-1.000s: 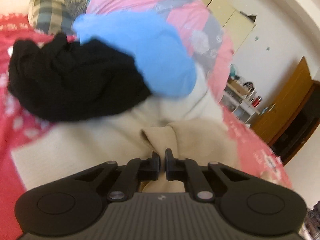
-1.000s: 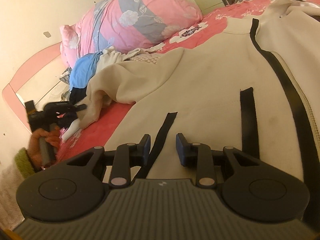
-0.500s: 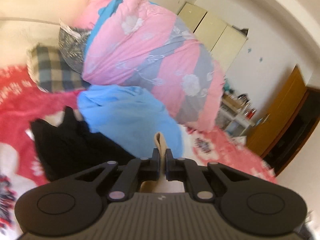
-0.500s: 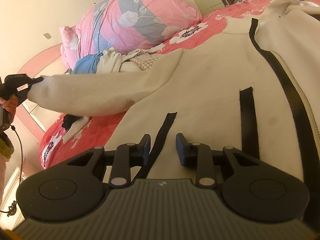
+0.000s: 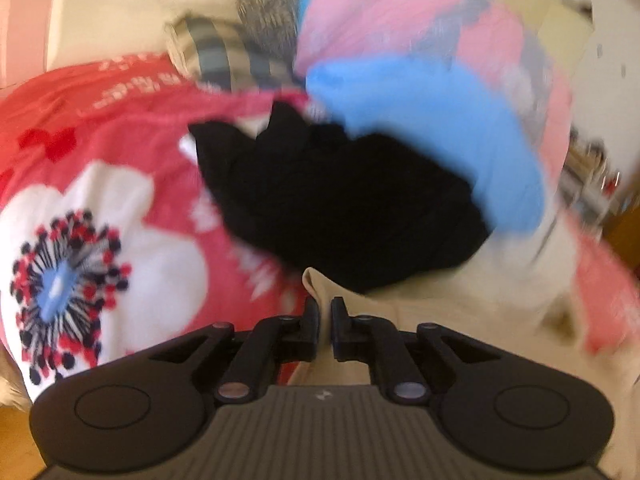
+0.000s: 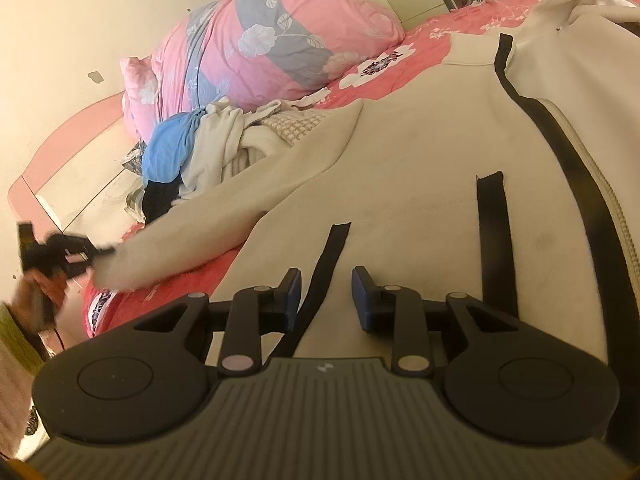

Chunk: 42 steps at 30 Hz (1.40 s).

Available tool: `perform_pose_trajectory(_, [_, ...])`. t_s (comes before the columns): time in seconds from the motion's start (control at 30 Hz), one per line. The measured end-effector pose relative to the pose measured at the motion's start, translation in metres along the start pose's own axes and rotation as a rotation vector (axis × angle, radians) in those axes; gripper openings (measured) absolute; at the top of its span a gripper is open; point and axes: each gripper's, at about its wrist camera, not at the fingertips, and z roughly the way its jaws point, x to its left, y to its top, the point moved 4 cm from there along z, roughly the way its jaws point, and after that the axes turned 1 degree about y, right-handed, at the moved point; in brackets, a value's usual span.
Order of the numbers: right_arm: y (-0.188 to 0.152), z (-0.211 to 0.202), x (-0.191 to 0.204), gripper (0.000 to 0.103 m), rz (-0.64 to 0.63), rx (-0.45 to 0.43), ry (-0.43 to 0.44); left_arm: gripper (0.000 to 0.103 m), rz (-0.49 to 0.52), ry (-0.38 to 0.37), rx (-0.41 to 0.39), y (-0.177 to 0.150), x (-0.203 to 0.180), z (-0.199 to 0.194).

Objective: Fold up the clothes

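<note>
left gripper [image 5: 325, 316] clamped on cream jacket [image 6: 420, 168] sleeve cuff [image 5: 316, 284]; right gripper [image 6: 325, 294] open above the hem. best to draw the sleeve taut before folding across.

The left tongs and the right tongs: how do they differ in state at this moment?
The left tongs are shut on the sleeve of the cream jacket, at its cuff; the right tongs are open and hold nothing. The left tongs hold the sleeve stretched out sideways, while the right tongs hover over the jacket's body, with a black strip between the fingers. Both have the same black build.
</note>
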Motion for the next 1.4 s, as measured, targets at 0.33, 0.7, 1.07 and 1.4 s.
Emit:
perform_pose_trajectory(0.33, [-0.001, -0.001, -0.001, 0.027, 0.009, -0.004, 0.005, 0.057, 0.055, 0.052, -0.147, -0.017, 0.014, -0.061])
perform_pose_trajectory(0.7, [0.005, -0.027, 0.009, 0.039, 0.037, -0.073, -0.04, 0.076, 0.297, -0.329, -0.093, -0.098, -0.129, -0.131])
perform_pose_trajectory(1.07, [-0.014, -0.261, -0.036, 0.052, 0.23, -0.49, -0.278, 0.079, 0.43, -0.61, 0.044, -0.195, -0.259, -0.154])
perform_pose_trajectory(1.4, [-0.017, -0.345, -0.171, 0.05, 0.582, -0.519, -0.421, 0.079, 0.61, -0.685, 0.106, -0.269, -0.332, -0.177])
